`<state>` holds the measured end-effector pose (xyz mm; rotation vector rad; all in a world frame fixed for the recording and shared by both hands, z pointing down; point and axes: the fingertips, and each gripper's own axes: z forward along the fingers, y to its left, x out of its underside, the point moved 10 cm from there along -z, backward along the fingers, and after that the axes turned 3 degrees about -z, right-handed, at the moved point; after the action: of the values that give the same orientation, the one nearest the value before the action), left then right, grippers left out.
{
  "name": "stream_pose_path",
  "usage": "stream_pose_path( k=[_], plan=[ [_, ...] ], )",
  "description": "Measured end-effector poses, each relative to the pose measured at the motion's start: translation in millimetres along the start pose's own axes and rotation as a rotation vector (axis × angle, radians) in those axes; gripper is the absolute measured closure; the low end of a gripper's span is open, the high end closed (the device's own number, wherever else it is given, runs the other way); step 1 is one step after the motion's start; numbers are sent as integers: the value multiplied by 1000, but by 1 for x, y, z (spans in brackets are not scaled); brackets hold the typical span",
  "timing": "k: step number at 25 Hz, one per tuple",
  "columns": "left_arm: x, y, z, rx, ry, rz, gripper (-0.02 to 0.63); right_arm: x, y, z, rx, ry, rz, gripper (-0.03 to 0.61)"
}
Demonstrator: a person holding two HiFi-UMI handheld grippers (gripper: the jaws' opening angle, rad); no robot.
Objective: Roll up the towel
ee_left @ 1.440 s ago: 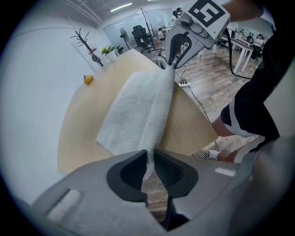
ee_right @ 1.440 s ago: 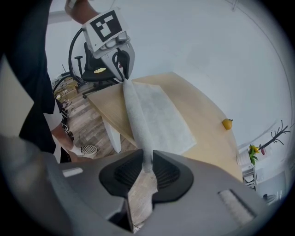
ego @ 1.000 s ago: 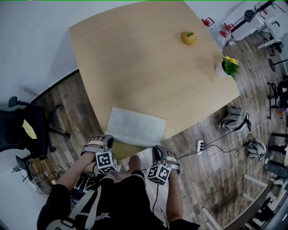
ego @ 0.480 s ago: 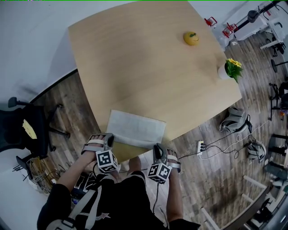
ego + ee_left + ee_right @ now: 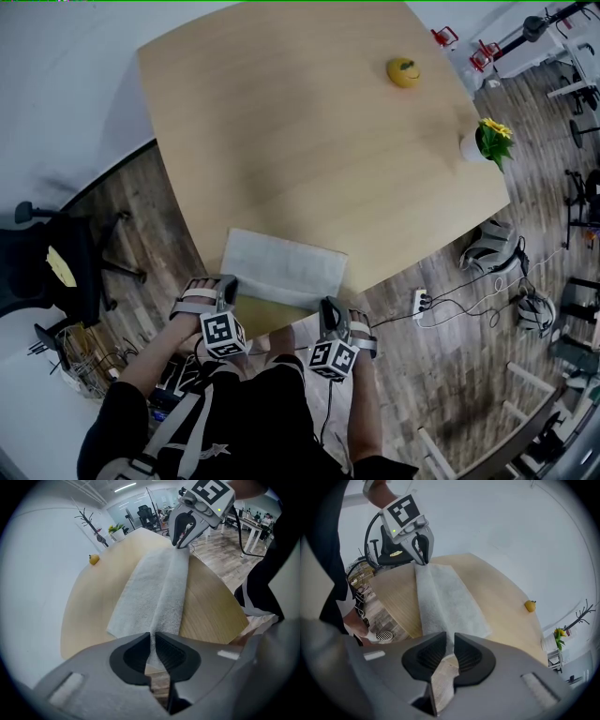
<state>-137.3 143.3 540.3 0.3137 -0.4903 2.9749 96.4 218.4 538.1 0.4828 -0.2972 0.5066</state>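
A white towel (image 5: 281,265) lies flat at the near edge of the wooden table (image 5: 281,122). My left gripper (image 5: 228,292) sits at its near left corner and my right gripper (image 5: 329,313) at its near right corner. In the left gripper view the towel (image 5: 154,588) runs into the left gripper (image 5: 153,641), and the right gripper (image 5: 181,543) pinches the far end. In the right gripper view the towel (image 5: 443,597) enters the right gripper (image 5: 450,644). Both pairs of jaws have just been closing and now pinch the towel's edge.
A yellow fruit (image 5: 403,72) lies at the table's far right, and a potted plant (image 5: 487,141) stands at its right edge. A black chair (image 5: 56,272) stands on the floor to the left. A power strip (image 5: 419,302) with cables lies on the floor to the right.
Both grippers have edged slightly forward onto the towel's near edge. The towel lies much as before.
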Motion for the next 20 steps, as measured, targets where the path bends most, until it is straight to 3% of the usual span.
stream_pose_path(
  k=[14, 17, 20],
  plan=[
    [7, 4, -17, -40, -16, -49, 540, -5, 1, -18, 61, 13, -14, 514],
    [12, 2, -25, -22, -18, -47, 480, -7, 5, -26, 73, 10, -14, 505],
    [13, -3, -32, -23, -27, -45, 480, -8, 13, -33, 59, 8, -15, 478]
  ],
)
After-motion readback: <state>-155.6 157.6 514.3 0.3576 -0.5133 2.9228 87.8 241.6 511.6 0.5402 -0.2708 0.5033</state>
